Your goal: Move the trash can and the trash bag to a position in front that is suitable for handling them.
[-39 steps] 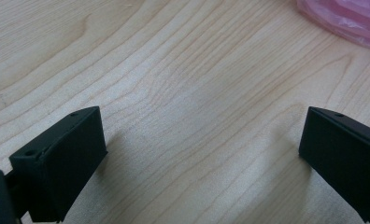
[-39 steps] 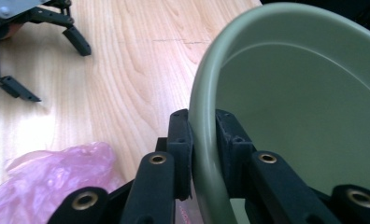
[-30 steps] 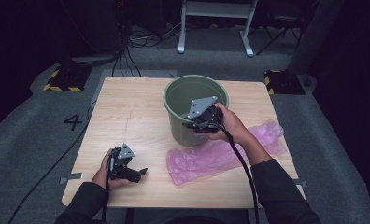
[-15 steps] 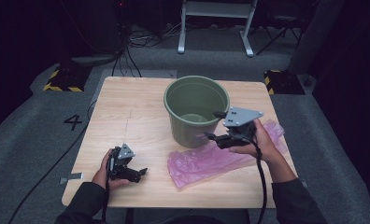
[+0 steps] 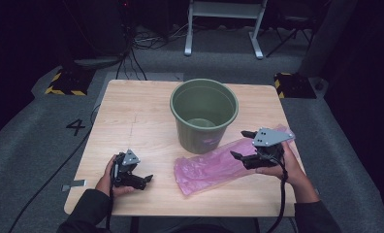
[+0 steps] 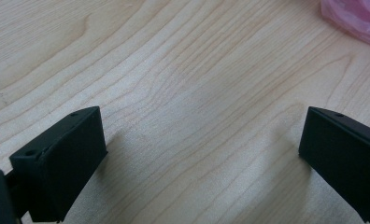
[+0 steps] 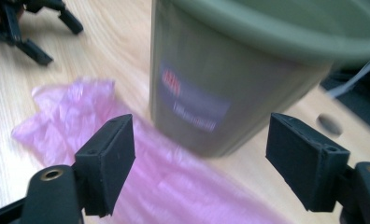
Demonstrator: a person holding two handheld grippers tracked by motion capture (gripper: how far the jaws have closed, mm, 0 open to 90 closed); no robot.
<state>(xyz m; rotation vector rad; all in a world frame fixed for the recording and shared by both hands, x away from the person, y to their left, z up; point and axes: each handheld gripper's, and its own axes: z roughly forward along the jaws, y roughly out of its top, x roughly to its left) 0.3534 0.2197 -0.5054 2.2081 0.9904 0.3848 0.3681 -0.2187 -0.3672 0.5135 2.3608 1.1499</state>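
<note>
A green bucket (image 5: 204, 114) stands upright in the middle of the wooden table (image 5: 132, 121). A crumpled pink plastic bag (image 5: 214, 165) lies flat in front of it, to the right. My right gripper (image 5: 242, 144) hovers over the bag's right end beside the bucket. Its jaws have just been opening and now stand wide, with nothing held between them. In the right gripper view the bucket (image 7: 248, 70) and the bag (image 7: 174, 182) lie ahead of the right gripper (image 7: 199, 154). My left gripper (image 5: 146, 181) rests open near the front left edge, and the left gripper (image 6: 202, 154) stands over bare wood.
A corner of the pink bag (image 6: 356, 18) shows at the top right of the left gripper view. Beyond the table's far edge are floor cables (image 5: 136, 53), a white metal stand (image 5: 224, 24) and two yellow-and-black striped blocks (image 5: 64, 82).
My right gripper has left the bucket's rim, moving right, toward me and down over the pink bag, and its jaws have spread. The left gripper has stayed put.
</note>
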